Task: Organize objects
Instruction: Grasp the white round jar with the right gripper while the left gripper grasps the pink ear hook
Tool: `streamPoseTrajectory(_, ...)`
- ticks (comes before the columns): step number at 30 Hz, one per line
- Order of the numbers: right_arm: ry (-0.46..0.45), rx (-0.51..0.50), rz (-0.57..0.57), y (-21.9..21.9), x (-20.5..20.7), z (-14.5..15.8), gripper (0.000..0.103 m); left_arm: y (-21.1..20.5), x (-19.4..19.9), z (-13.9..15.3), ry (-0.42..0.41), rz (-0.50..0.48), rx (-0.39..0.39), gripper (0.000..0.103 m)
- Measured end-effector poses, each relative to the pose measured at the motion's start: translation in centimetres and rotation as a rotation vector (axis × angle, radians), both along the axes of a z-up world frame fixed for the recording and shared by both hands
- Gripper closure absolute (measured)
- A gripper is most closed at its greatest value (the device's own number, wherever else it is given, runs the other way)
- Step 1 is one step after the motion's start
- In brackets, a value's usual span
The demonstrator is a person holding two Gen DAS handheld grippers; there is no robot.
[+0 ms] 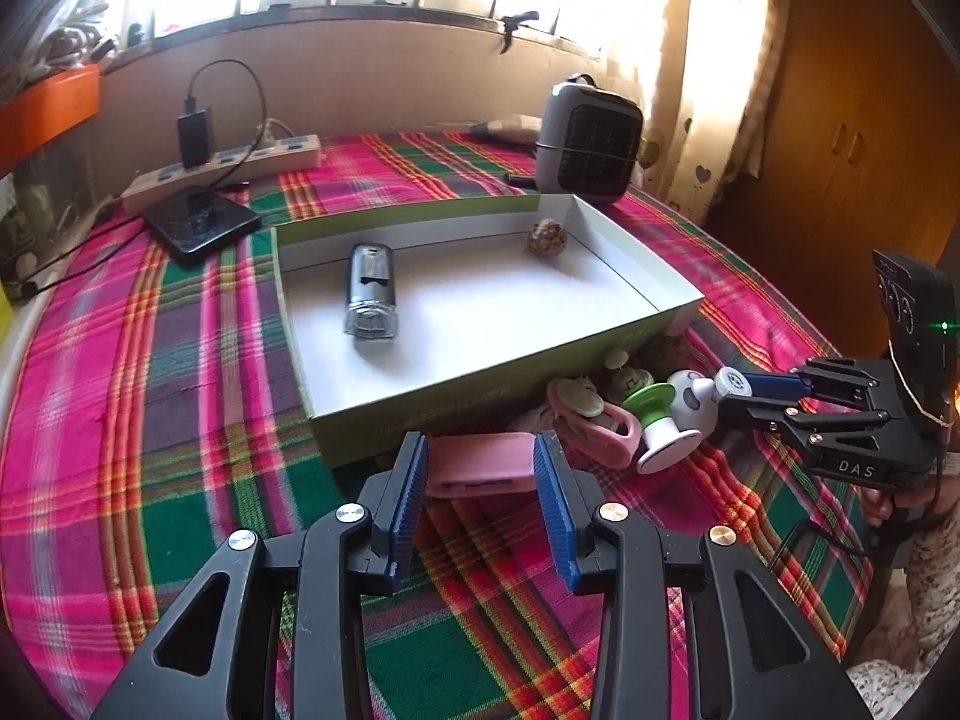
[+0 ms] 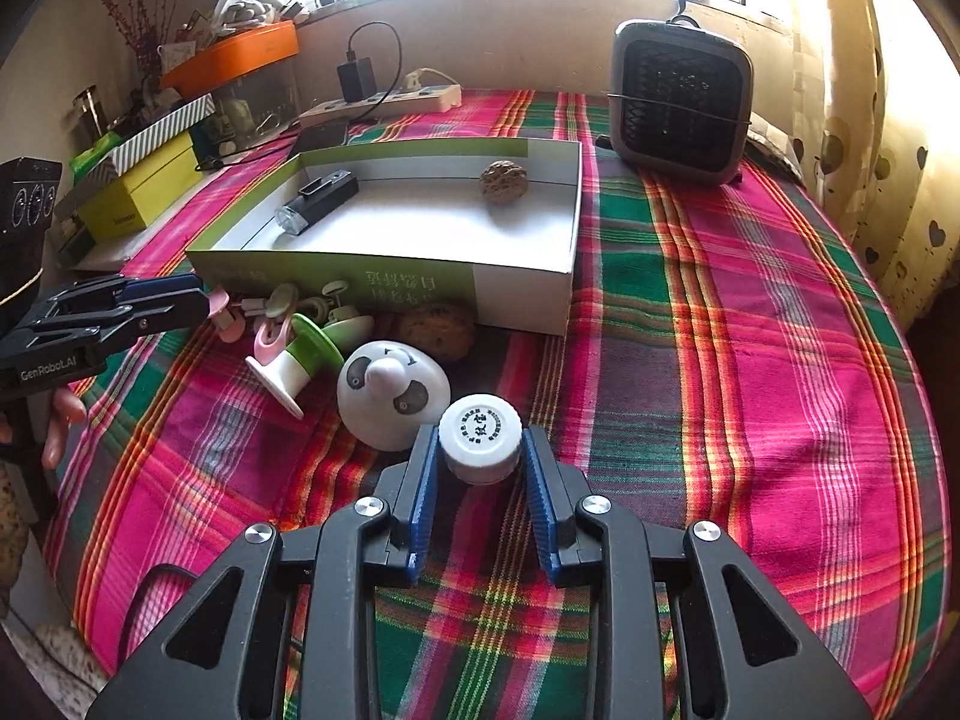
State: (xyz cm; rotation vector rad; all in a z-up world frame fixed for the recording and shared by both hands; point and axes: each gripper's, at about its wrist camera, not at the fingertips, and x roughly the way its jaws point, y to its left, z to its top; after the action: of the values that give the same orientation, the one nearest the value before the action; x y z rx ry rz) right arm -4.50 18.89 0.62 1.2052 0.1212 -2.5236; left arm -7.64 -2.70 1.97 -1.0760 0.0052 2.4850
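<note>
My left gripper [image 1: 480,450] sits low over the plaid cloth in front of the green-and-white box [image 1: 636,264], its blue pads against both sides of a pink case [image 1: 480,471]. My right gripper [image 2: 480,437] is shut on a small white capped bottle [image 2: 480,420], right beside a white panda toy [image 2: 390,396]. The left wrist view shows that gripper [image 1: 729,390] from the side, holding the bottle [image 1: 733,384]. Inside the box lie a grey torch [image 1: 369,291] and a walnut [image 1: 547,237]. A green-and-white spool [image 2: 300,360] and pink clips [image 1: 594,420] lie against the box front.
A grey heater [image 2: 681,102] stands at the back right, with a power strip [image 2: 384,102] and a dark phone [image 1: 201,219] at the back left. Boxes and clutter [image 2: 144,192] line the left edge. A brown lump [image 2: 438,330] rests by the box. A person's hand [image 2: 60,420] holds the left tool.
</note>
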Motion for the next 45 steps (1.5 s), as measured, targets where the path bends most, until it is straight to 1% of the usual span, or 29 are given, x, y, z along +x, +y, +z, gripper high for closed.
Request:
streamPoseTrajectory(5,0.005,0.019,0.0,-0.2,-0.1,0.0,0.074,0.2,-0.1,0.0,-0.009,-0.005,0.003,0.066)
streamPoseTrajectory(9,0.003,0.011,-0.001,-0.1,-0.1,0.0,0.074,0.9,0.8,-0.1,-0.027,-0.052,0.004,0.066)
streamPoseTrajectory(12,0.003,0.014,-0.001,-0.2,-0.1,0.0,0.074,1.5,1.2,-0.4,-0.055,-0.085,0.004,0.066)
streamPoseTrajectory(13,0.003,0.013,-0.002,-0.2,-0.1,0.0,0.074,1.7,1.4,-0.4,-0.05,-0.09,-0.004,0.066)
streamPoseTrajectory(15,0.003,0.012,-0.002,-0.2,-0.1,0.0,0.074,1.6,1.7,0.0,-0.014,-0.078,-0.023,0.066)
streamPoseTrajectory(17,0.003,0.012,-0.002,-0.3,0.0,0.0,0.074,1.2,1.4,0.4,-0.007,-0.062,-0.003,0.066)
streamPoseTrajectory(19,0.003,0.014,-0.002,-0.2,0.0,0.0,0.074,0.7,0.9,0.6,-0.022,-0.054,0.04,0.066)
streamPoseTrajectory(20,0.004,0.015,-0.002,-0.2,0.0,0.0,0.074,0.7,0.5,0.4,-0.037,-0.071,0.051,0.066)
streamPoseTrajectory(22,0.003,0.014,-0.002,-0.2,-0.1,0.0,0.074,1.1,-0.1,-0.2,-0.066,-0.09,0.041,0.064)
streamPoseTrajectory(26,0.003,0.015,-0.002,-0.2,0.0,0.0,0.074,1.2,-0.2,-0.3,-0.081,-0.096,0.056,0.064)
streamPoseTrajectory(34,0.004,0.018,-0.002,-0.2,0.0,0.0,0.074,2.5,1.3,-0.7,-0.108,-0.163,0.044,0.064)
streamPoseTrajectory(37,0.004,0.017,-0.002,-0.2,-0.1,0.0,0.074,3.1,2.0,-0.7,-0.115,-0.195,0.055,0.064)
streamPoseTrajectory(39,0.005,0.018,-0.002,-0.2,-0.1,0.0,0.074,3.5,2.3,-0.7,-0.111,-0.207,0.039,0.064)
streamPoseTrajectory(41,0.005,0.021,-0.002,-0.2,-0.1,0.0,0.074,3.7,2.2,-0.9,-0.107,-0.194,0.012,0.064)
streamPoseTrajectory(44,0.006,0.023,-0.001,-0.2,-0.1,0.0,0.074,3.5,1.8,-1.0,-0.122,-0.173,0.029,0.064)
streamPoseTrajectory(45,0.006,0.024,-0.001,-0.2,-0.1,0.0,0.074,3.7,1.9,-1.0,-0.12,-0.172,0.021,0.064)
